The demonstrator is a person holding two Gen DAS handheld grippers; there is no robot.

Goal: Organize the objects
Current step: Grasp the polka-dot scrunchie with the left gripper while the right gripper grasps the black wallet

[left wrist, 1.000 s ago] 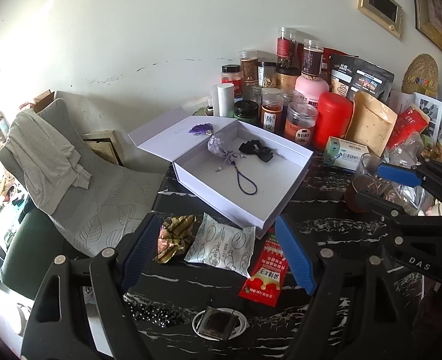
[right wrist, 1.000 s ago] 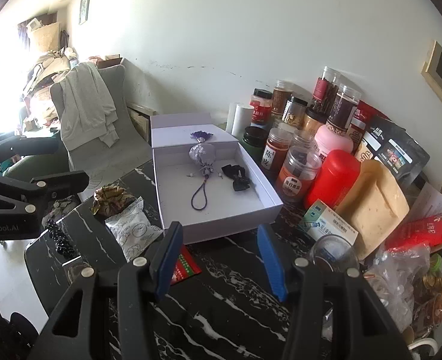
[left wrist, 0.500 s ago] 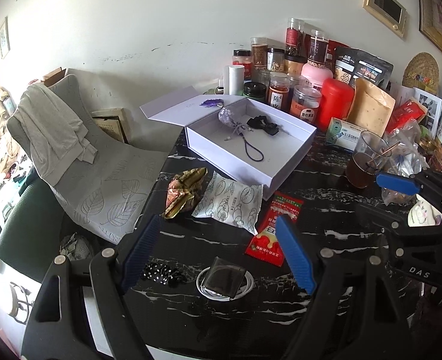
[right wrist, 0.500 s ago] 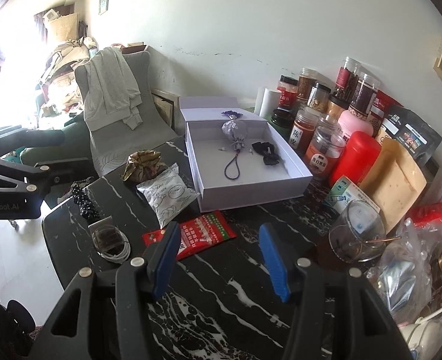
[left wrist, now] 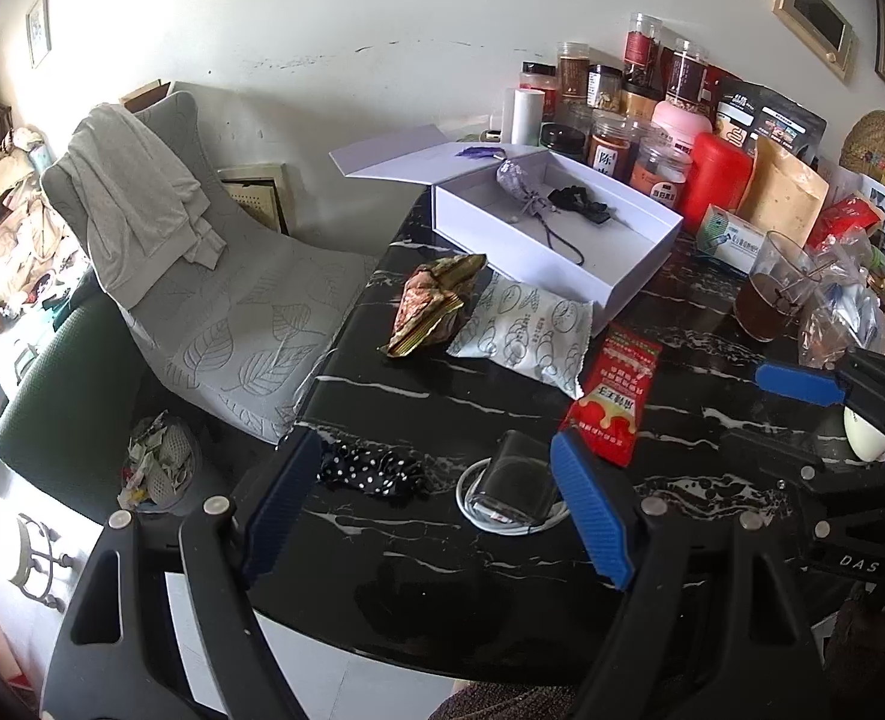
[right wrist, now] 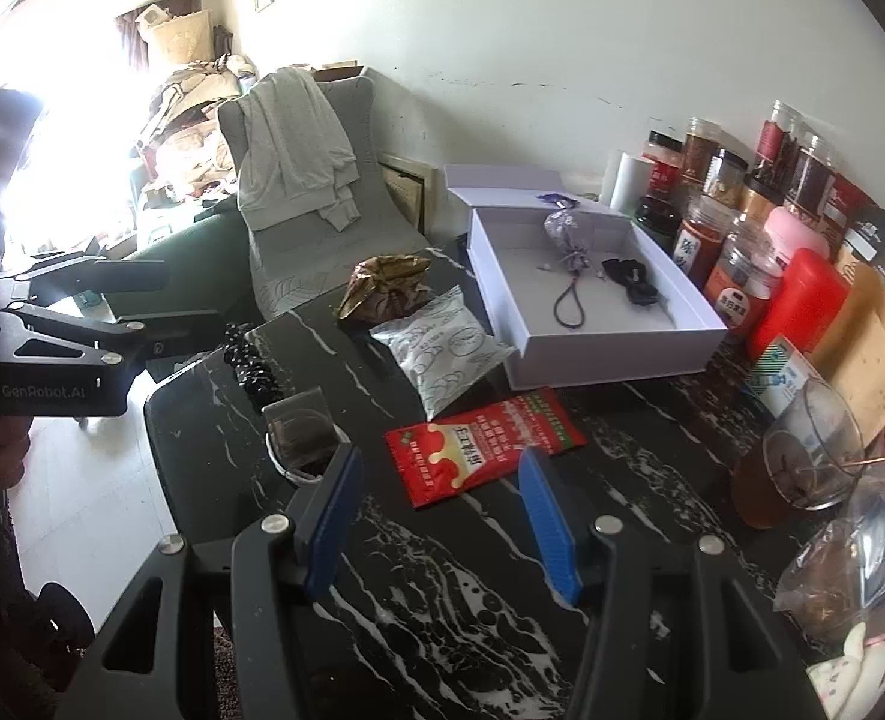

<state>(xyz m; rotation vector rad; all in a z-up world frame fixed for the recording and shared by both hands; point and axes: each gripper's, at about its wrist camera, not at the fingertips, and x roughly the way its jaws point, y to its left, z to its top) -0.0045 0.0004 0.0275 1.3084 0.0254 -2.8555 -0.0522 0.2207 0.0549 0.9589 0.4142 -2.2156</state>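
An open white box (left wrist: 616, 264) (right wrist: 610, 354) stands on the black marble table (left wrist: 418, 540) (right wrist: 442, 588), holding a lilac pouch with a cord (left wrist: 517, 183) (right wrist: 565, 234) and a black bow (left wrist: 580, 204) (right wrist: 631, 279). In front of it lie a gold-foil packet (left wrist: 433, 309) (right wrist: 385, 288), a white printed sachet (left wrist: 526, 333) (right wrist: 439, 351), a red sachet (left wrist: 613, 396) (right wrist: 481, 450), a polka-dot scrunchie (left wrist: 370, 474) (right wrist: 253, 369) and a clear square case on a white cable coil (left wrist: 511, 489) (right wrist: 301, 435). My left gripper (left wrist: 436, 510) hangs open and empty over the scrunchie and case. My right gripper (right wrist: 439, 516) is open, empty, near the red sachet.
Jars, a red canister (left wrist: 712, 180) and food bags (left wrist: 784, 192) crowd the table's far right. A glass of brown drink (left wrist: 769, 294) (right wrist: 796, 468) and plastic bags (right wrist: 868, 546) stand at right. A grey chair with draped clothing (left wrist: 142, 204) (right wrist: 298, 162) sits left of the table.
Both grippers have pulled back from the box and sunk lower, so more of the near table shows, including the scrunchie and the case. Neither has taken hold of anything.
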